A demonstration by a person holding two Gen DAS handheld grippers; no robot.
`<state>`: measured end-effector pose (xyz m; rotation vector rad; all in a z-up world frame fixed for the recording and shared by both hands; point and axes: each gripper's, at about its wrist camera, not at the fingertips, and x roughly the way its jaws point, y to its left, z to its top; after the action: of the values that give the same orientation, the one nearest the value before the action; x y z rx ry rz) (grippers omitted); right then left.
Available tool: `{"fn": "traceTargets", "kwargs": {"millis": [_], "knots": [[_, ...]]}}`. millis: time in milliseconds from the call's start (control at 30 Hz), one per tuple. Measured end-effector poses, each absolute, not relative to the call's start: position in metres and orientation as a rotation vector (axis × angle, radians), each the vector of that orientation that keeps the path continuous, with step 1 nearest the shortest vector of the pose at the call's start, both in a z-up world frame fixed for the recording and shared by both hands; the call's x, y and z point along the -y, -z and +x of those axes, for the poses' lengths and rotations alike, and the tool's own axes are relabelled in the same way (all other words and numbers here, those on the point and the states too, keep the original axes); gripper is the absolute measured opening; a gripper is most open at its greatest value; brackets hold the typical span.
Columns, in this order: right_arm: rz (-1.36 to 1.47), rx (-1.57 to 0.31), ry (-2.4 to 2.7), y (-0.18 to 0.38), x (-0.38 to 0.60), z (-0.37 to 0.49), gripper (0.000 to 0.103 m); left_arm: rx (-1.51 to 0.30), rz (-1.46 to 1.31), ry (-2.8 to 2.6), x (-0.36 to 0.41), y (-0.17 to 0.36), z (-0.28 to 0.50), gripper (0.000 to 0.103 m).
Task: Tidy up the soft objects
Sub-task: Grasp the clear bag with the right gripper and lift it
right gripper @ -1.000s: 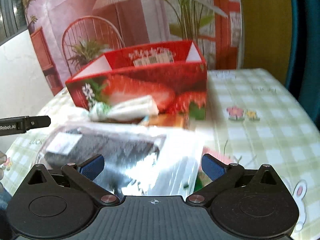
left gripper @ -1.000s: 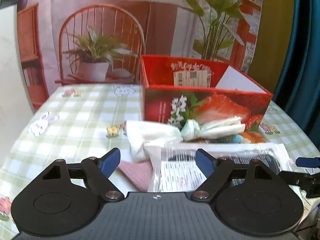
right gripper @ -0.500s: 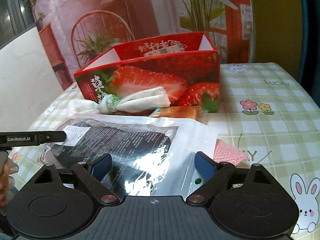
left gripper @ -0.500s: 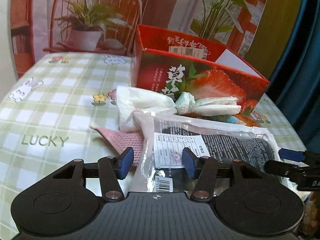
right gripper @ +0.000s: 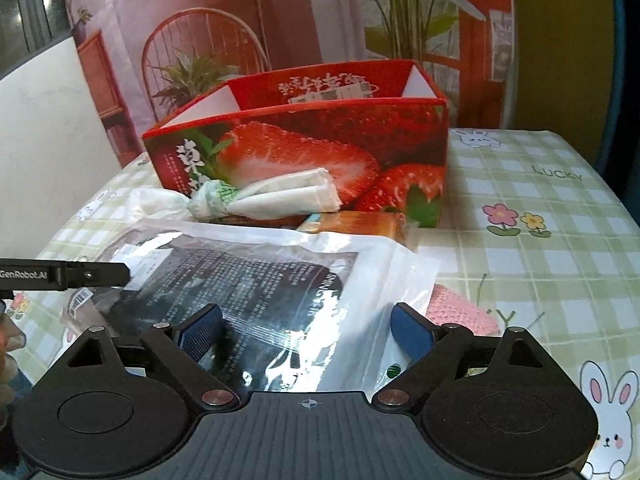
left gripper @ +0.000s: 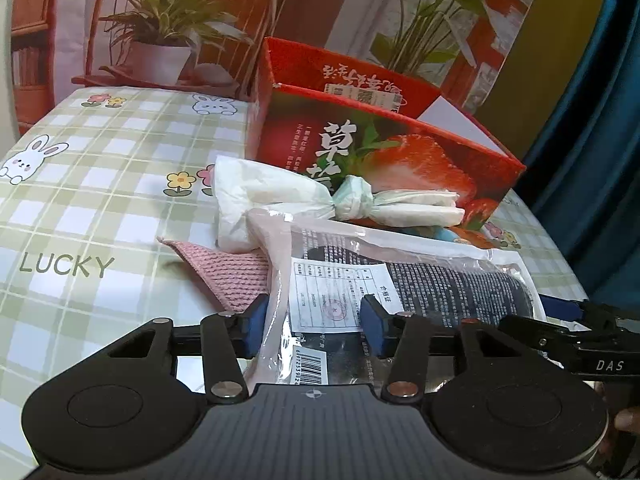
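A clear plastic bag with a dark garment [left gripper: 432,288] [right gripper: 256,280] lies on the checked tablecloth in front of a red strawberry box [left gripper: 384,148] [right gripper: 304,152]. My left gripper [left gripper: 314,322] is open, its blue pads either side of the bag's near-left end with the white label. My right gripper [right gripper: 306,328] is open over the bag's other end. A white knotted cloth bundle [left gripper: 320,200] [right gripper: 256,198] lies against the box. A pink knitted cloth [left gripper: 228,272] [right gripper: 460,308] lies under the bag.
An orange packet [right gripper: 360,222] lies between bag and box. The right gripper's finger [left gripper: 568,312] shows in the left wrist view; the left gripper's finger [right gripper: 72,274] shows in the right wrist view. A printed backdrop stands behind the table.
Both grippers have moved lower and closer over the bag. The left jaws have narrowed around the bag's labelled end. The bag lies where it was.
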<state>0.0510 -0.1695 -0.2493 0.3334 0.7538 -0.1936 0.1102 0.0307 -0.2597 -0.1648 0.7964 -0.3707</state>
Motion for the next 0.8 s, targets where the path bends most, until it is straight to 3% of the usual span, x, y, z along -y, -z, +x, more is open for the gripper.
{"fn": "traceTargets", "kwargs": {"millis": [167,300,400,800], "knots": [[0.364,-0.728,0.158,0.243,0.172,0.051,0.073,-0.793,-0.170,0.388,-0.031,0.259,0.108,0.044],[0.387,-0.711,0.167,0.236,0.183,0.050,0.049,-0.783,-0.208,0.398,-0.036,0.257,0.107,0.040],[0.379,-0.705,0.158,0.230,0.192,0.048,0.041,-0.772,-0.225,0.412,-0.037,0.255,0.106,0.038],[0.240,-0.646,0.126,0.200,0.193,0.052,0.034,-0.699,-0.239,0.425,-0.041,0.237,0.106,0.038]]}}
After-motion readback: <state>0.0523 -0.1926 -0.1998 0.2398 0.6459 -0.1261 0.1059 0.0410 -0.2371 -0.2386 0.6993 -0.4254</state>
